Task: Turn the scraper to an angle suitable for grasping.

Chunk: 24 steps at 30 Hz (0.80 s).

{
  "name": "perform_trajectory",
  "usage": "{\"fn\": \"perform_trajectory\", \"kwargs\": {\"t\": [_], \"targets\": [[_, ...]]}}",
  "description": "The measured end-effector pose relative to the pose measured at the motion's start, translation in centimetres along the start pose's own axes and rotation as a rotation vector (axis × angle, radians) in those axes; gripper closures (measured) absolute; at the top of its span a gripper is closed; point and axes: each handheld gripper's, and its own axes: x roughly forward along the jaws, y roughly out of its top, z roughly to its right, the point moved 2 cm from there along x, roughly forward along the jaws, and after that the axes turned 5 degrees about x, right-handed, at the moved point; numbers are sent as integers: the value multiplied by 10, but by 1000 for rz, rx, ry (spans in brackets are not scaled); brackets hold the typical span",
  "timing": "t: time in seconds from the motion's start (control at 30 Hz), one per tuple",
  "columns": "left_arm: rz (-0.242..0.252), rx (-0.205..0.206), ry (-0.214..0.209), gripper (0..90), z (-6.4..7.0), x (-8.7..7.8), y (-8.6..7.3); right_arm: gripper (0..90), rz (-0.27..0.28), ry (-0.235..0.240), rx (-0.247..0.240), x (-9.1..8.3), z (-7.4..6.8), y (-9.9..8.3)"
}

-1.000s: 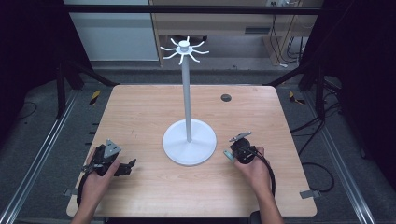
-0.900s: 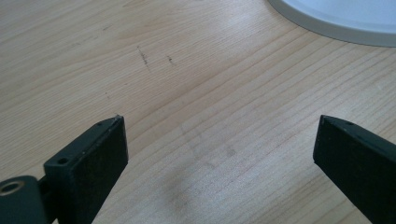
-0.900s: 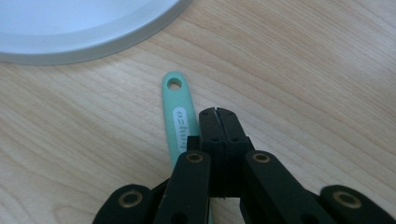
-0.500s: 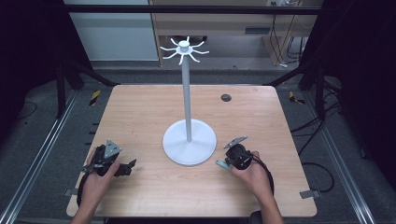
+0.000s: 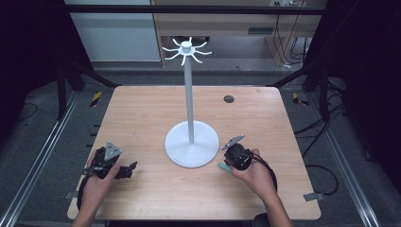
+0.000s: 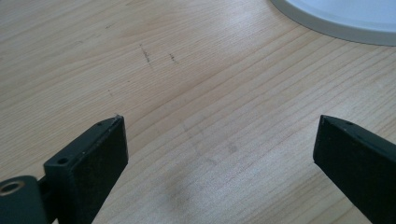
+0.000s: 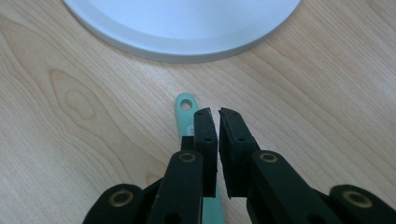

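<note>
A white stand has a round base [image 5: 179, 153], a thin pole [image 5: 189, 101] and a ring of hooks [image 5: 187, 49] at the top. It rises from the middle of the wooden table [image 5: 142, 113]. My right gripper [image 5: 232, 158], held in a hand, sits just right of the base. In the right gripper view its jaws [image 7: 218, 116] are shut with nothing between them. A flat teal strip [image 7: 184, 109] with a hole at its tip lies on the wood under the left jaw. My left gripper [image 5: 127, 169] rests at the near left, open over bare wood [image 6: 219, 135].
A small dark round disc [image 5: 229, 99] lies on the far right part of the table. The stand's base rim [image 6: 336, 28] lies ahead and to the right of my left gripper. Metal rails and cables run along the floor beside the table.
My right gripper has shifted a little toward the near side and the left, staying close to the base, and the teal strip has shifted with it. My left gripper has stayed still.
</note>
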Motion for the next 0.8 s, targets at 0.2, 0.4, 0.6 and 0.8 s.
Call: {"fn": "perform_trajectory", "kwargs": {"t": [0.2, 0.4, 0.6, 0.8], "targets": [[-1, 2, -3, 28, 1, 0, 0, 782, -76, 8, -47, -3, -2, 9], [-1, 2, -5, 28, 1, 0, 0, 724, -126, 23, -61, 0, -2, 12], [-1, 2, -6, 28, 1, 0, 0, 682, -169, 40, -82, 7, -1, 12], [-2, 2, -7, 28, 1, 0, 0, 655, -207, 52, -81, 13, -1, 13]]}}
